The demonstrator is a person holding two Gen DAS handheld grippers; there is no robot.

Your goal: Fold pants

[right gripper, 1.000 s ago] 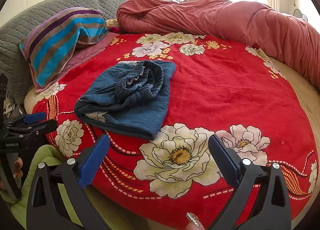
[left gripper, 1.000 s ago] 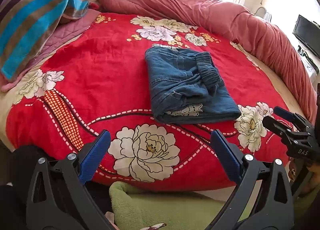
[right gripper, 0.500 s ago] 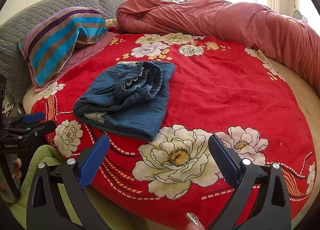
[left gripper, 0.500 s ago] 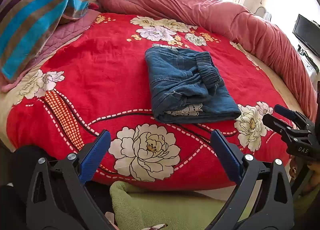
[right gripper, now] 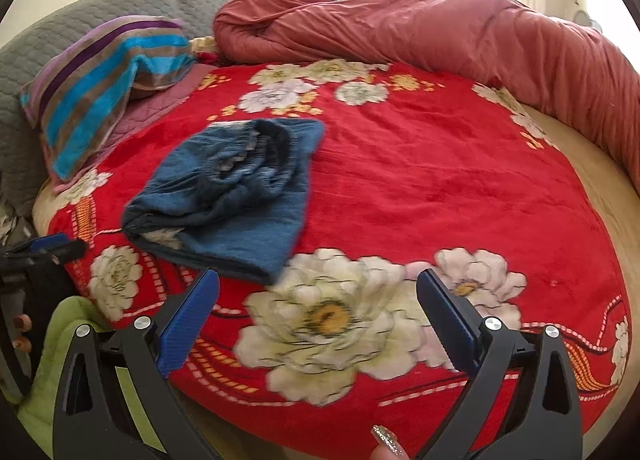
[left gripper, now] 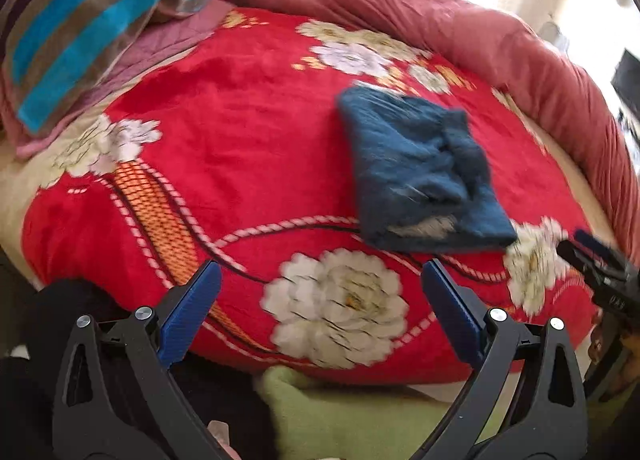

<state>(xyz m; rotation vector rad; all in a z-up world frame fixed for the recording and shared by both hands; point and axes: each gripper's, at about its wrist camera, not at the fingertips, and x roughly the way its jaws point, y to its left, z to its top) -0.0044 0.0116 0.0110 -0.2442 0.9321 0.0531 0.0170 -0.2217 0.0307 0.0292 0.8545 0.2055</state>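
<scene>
Blue denim pants (left gripper: 420,172) lie folded in a compact bundle on the red floral blanket (left gripper: 248,148), elastic waistband on top. They also show in the right wrist view (right gripper: 236,188). My left gripper (left gripper: 320,300) is open and empty, held off the bed's near edge, well short of the pants. My right gripper (right gripper: 318,304) is open and empty, over the bed's front edge to the right of the pants. Each gripper shows at the edge of the other's view: the right one (left gripper: 600,272), the left one (right gripper: 40,248).
A rolled pink-red duvet (right gripper: 440,32) runs along the far and right side of the round bed. A striped pillow (right gripper: 104,76) leans on the grey headboard (right gripper: 72,24) at the left. A green cloth (left gripper: 352,412) lies below the bed's edge.
Both views have shifted and blurred: the left gripper has swung left, so the pants sit further right in its view. The right gripper rose slightly. The pants have not moved.
</scene>
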